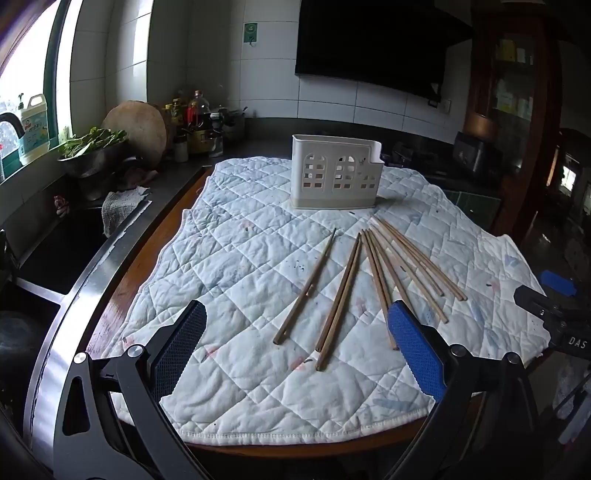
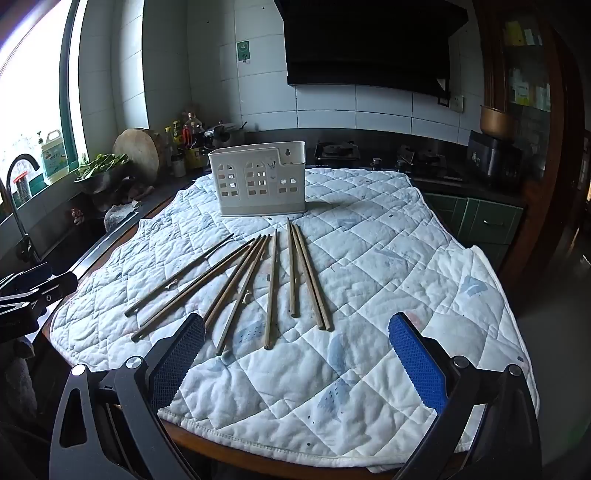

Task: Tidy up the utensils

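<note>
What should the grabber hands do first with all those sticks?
Probably lower the right gripper, which is open and empty, onto the nearest chopsticks. They all lie loose on the quilted cloth, and the white holder behind them looks empty. The left gripper is open too.

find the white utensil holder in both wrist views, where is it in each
Left wrist: the white utensil holder stands upper centre, slightly right, at the quilted cloth's far end beyond the chopsticks.
Right wrist: the holder stands upper centre-left, beyond the chopsticks.
Shared landmark: the green wall hook on the tiles.
</note>
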Motion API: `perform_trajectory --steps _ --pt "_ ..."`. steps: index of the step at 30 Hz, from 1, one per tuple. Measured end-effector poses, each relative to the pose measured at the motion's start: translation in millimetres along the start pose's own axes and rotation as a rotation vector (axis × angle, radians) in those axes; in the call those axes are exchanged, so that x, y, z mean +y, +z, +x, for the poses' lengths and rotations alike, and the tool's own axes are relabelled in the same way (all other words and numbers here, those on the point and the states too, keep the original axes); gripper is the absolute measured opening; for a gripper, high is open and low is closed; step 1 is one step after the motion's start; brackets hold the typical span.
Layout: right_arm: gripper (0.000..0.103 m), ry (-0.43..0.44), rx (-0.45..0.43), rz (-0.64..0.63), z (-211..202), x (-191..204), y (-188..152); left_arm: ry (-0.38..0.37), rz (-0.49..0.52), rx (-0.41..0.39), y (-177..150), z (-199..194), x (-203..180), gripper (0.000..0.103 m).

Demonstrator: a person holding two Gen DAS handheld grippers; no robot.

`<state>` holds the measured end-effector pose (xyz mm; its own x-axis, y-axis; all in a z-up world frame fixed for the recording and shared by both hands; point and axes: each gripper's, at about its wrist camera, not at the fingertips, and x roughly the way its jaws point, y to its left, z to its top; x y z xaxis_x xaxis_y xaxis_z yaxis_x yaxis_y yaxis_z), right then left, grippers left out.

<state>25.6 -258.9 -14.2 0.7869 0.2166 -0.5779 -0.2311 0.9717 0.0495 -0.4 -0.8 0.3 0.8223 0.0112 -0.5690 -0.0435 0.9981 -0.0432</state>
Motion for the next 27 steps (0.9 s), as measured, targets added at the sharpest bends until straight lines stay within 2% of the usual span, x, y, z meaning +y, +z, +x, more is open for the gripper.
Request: perform_trajectory --steps 27 --pt "0.097 0.006 -0.005 0.002 1.2 -0.3 -2.5 0.004 -0.002 -0.006 0.8 0.1 1.2 0.097"
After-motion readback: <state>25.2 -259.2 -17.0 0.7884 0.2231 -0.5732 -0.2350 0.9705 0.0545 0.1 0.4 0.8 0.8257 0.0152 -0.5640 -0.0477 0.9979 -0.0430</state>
